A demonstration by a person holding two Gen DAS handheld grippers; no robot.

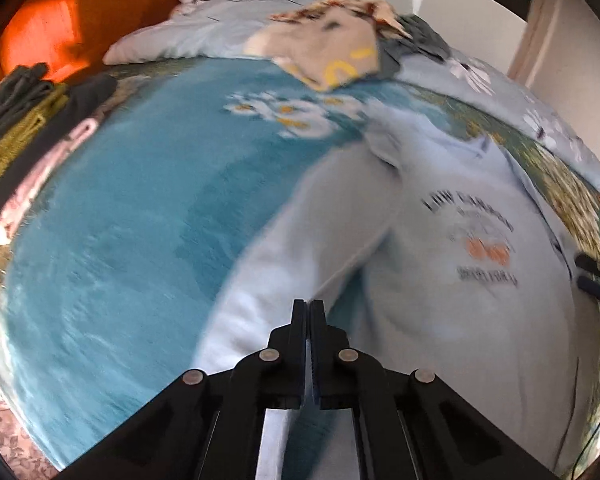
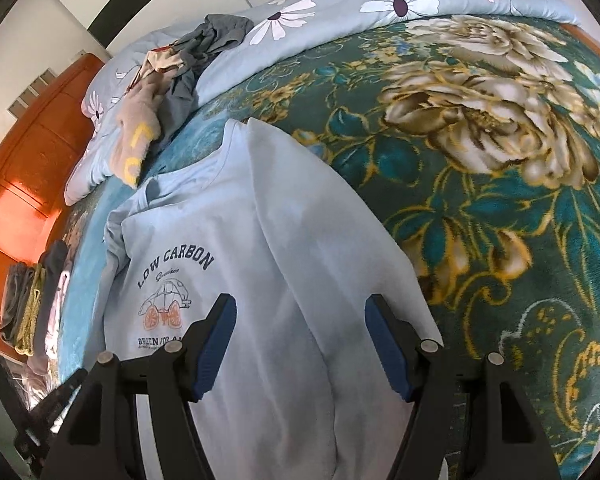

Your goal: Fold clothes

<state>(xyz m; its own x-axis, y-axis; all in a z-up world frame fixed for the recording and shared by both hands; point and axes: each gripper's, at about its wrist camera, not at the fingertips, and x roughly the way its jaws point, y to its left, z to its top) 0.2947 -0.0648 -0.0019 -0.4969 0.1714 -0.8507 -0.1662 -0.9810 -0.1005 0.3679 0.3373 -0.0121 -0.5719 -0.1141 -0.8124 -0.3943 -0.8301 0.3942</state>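
A pale blue sweatshirt [image 2: 260,248] with "LOW CARBON" print lies on the bed; its right sleeve is folded over the body. It also shows in the left wrist view [image 1: 440,280]. My left gripper [image 1: 308,304] has its jaws closed together over the sweatshirt's left sleeve [image 1: 300,240]; whether cloth is pinched between them is hidden. My right gripper [image 2: 300,312] is open and empty, above the folded sleeve near the hem. Its fingers also show in the left wrist view [image 1: 596,276] at the right edge.
A teal flowered blanket [image 2: 500,220] covers the bed. A blue daisy duvet [image 2: 380,12] lies along the far side with a heap of unfolded clothes [image 2: 168,92] on it. Folded garments [image 1: 24,128] are stacked at the bed's edge by the orange wooden headboard [image 2: 32,172].
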